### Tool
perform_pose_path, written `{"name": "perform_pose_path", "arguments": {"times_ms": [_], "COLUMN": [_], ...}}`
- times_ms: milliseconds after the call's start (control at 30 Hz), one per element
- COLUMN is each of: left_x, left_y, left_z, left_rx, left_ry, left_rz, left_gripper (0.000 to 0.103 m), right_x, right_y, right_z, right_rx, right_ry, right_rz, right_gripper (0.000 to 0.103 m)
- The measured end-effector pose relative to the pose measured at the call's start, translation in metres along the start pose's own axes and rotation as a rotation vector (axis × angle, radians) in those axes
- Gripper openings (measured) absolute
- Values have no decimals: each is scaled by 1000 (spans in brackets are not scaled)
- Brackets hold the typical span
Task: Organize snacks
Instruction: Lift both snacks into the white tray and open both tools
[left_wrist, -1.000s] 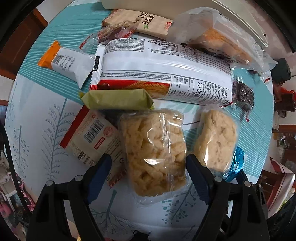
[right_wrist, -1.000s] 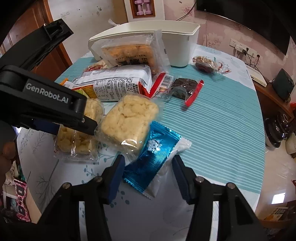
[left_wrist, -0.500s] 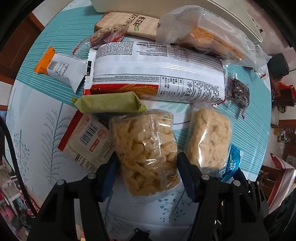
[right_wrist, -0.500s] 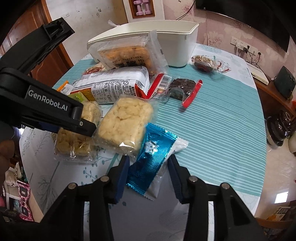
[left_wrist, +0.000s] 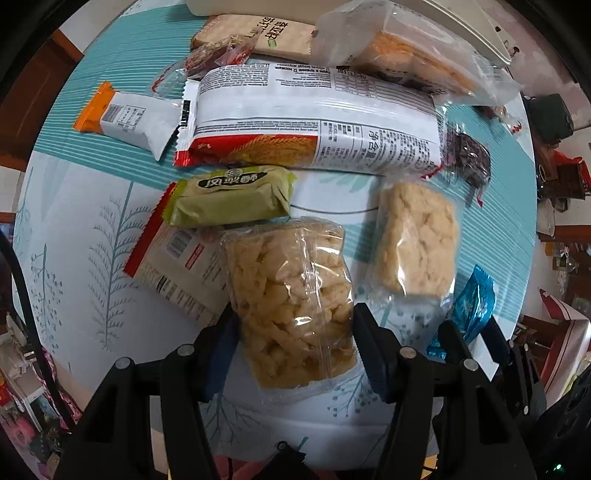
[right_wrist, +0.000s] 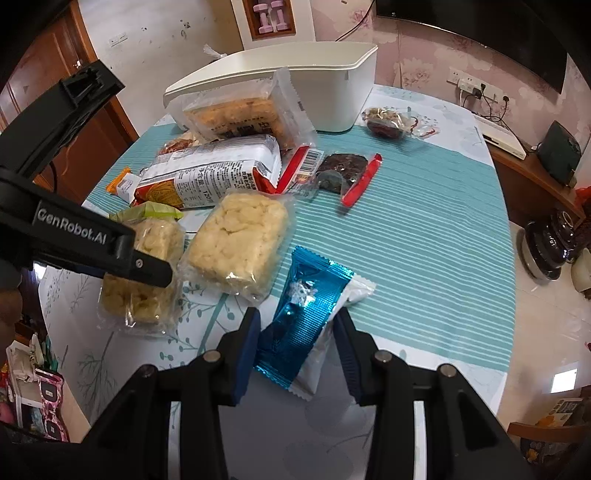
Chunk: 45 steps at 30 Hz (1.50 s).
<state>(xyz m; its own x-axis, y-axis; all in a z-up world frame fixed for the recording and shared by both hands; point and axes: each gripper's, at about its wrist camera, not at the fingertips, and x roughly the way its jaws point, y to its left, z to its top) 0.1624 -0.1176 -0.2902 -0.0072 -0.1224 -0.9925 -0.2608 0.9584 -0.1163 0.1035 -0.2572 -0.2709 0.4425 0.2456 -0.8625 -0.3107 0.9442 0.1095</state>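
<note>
Both grippers are down among the snacks on the round surface with its teal-striped cloth. The left gripper points straight down over a clear bag of pale puffed sticks; its fingers have just been closing and now press against both sides of the bag's lower half. The right gripper comes in at a slant; its fingers have just been closing too and pinch the near end of a blue foil packet with a white edge, which lies near the surface's near edge. Between the two held items lies a clear-wrapped pale rice cake, just beside the puffed-stick bag. Behind the bag, a green wrapped bar lies across a red-edged white pack. Further back, a long white-and-red cracker pack stretches across the middle, with an orange-ended white packet on its left. A dark snack with a red strip lies apart on the stripes. At the far edge stands a white bin, with a clear pack of golden biscuits leaning against its front wall.
</note>
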Motion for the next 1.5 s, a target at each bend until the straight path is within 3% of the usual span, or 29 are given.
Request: {"name": "perform_pose_path", "arguments": {"times_ms": [333, 700, 1033, 1500], "left_x": [-50, -126, -194, -237], "left_y": [9, 16, 38, 55], "left_z": [-10, 7, 59, 150], "left_rx": [68, 172, 194, 269], "left_ry": [-57, -170, -275, -386], "left_rz": [-17, -54, -31, -8], "left_gripper": [59, 59, 59, 59], "right_x": [-23, -47, -69, -60], "right_y": [5, 26, 40, 35], "right_z": [9, 45, 105, 196], "right_rx": [-9, -25, 10, 134], "right_ry": [-49, -114, -205, -287], "right_rz": [-23, -59, -75, -145], "right_gripper": [41, 41, 41, 41]}}
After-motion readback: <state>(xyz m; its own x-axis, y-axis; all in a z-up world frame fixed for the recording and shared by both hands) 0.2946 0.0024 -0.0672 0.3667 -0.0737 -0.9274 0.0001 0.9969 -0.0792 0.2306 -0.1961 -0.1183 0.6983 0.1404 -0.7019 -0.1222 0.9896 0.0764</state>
